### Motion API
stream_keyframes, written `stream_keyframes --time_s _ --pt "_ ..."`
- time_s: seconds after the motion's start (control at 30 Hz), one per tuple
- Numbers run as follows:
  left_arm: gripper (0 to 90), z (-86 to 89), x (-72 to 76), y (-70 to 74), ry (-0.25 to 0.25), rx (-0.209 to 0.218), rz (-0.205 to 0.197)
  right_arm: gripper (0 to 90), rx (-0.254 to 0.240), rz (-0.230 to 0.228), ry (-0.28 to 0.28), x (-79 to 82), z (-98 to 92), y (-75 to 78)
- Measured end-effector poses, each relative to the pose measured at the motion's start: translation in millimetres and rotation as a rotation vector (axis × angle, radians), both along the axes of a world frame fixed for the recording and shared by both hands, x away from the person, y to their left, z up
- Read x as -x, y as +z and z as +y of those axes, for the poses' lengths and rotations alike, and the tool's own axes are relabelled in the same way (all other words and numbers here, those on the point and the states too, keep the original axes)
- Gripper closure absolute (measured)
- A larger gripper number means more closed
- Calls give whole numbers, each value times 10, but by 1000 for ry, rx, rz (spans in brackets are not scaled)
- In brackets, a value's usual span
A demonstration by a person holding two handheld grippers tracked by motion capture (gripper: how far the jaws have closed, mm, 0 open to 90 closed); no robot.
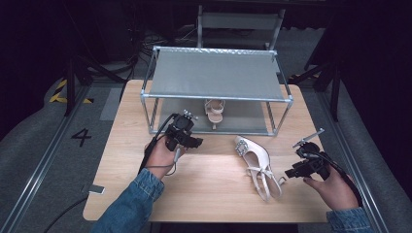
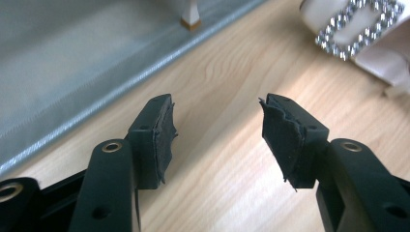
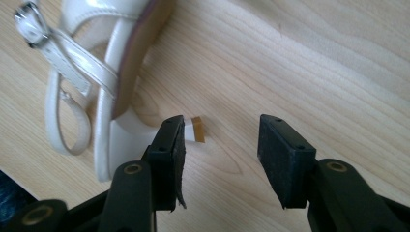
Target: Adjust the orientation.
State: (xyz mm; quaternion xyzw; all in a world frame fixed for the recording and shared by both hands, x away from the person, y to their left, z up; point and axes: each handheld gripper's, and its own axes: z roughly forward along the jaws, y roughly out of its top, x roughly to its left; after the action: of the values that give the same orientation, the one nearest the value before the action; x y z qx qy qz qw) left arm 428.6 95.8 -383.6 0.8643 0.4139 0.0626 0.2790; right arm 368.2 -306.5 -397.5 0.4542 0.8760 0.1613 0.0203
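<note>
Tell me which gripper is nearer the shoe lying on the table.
Right. The right gripper sits just beside the shoe's heel; the left gripper is farther off, past its buckled toe.

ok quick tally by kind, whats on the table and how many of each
Shoes: 2, one white heeled shoe lying on the table, one white shoe on the lower shelf of the rack
Shoe racks: 1, the grey metal-framed rack
Grippers: 2, the left gripper and the right gripper, both open
Total: 5
</note>
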Motion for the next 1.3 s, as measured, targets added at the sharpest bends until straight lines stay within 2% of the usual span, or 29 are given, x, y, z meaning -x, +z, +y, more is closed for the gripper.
stream_keyframes --time_s 0.1,0.13,0.17,0.2,0.33,0.47,0.57,0.93,1.1,1.23,1.3 --pt "432 32 30 18 3 -19 21 527 -14 3 7 5 31 19" --pt "432 45 45 21 7 -30 34 525 -37 11 14 7 42 27" --pt "430 56 53 22 4 -39 39 526 -82 17 38 18 77 58" --pt "429 65 66 19 5 -46 45 526 -97 7 54 28 106 85" --pt "426 113 99 18 3 -81 92 524 -71 -17 86 41 267 154" --pt "417 170 89 -3 6 -109 135 520 -110 -19 133 34 416 198" --pt "415 206 100 -7 26 -113 148 518 -106 -32 163 23 530 231" --pt "413 266 161 -45 13 -120 169 523 -64 -44 241 -57 904 198" --pt "416 317 187 -51 32 -112 169 525 -41 -39 270 -130 1081 130" --pt "415 347 185 -59 29 -119 165 527 -30 -14 278 -192 1179 40" --pt "414 347 187 -62 33 -116 176 529 -15 -3 279 -216 1222 -8"
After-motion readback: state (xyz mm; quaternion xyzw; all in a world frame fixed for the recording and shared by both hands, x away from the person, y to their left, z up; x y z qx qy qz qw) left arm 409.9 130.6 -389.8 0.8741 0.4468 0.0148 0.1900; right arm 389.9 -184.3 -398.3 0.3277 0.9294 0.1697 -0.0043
